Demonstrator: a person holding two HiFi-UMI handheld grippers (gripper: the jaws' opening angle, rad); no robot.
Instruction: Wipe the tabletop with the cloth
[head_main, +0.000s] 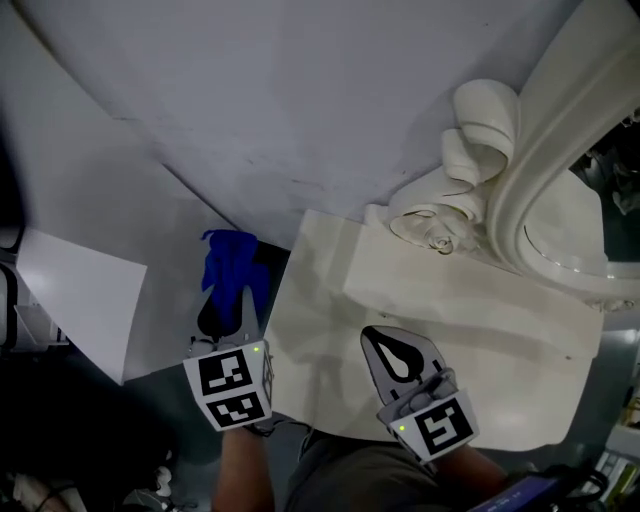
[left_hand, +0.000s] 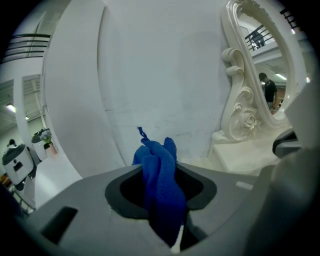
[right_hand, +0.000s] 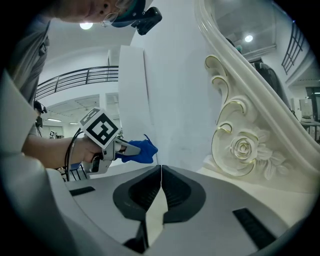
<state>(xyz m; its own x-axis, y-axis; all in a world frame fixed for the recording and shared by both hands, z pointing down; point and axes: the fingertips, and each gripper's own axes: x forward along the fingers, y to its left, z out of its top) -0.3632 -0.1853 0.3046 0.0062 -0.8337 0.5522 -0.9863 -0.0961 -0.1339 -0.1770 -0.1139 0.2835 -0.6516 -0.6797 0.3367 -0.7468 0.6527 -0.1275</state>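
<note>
My left gripper (head_main: 226, 318) is shut on a bunched blue cloth (head_main: 231, 264), held off the left edge of the cream tabletop (head_main: 480, 340). In the left gripper view the cloth (left_hand: 161, 185) fills the gap between the jaws and sticks up past them. My right gripper (head_main: 392, 352) hangs over the near part of the tabletop, its jaws shut with nothing between them (right_hand: 161, 186). The right gripper view also shows the left gripper (right_hand: 131, 148) with the cloth (right_hand: 143, 151) at its tip, held in a hand.
An ornate cream mirror frame (head_main: 540, 150) with scrolls and a carved rose (head_main: 440, 235) stands at the back right of the table. A big white curved panel (head_main: 300, 90) rises behind. A white board (head_main: 75, 300) lies at the left, below table level.
</note>
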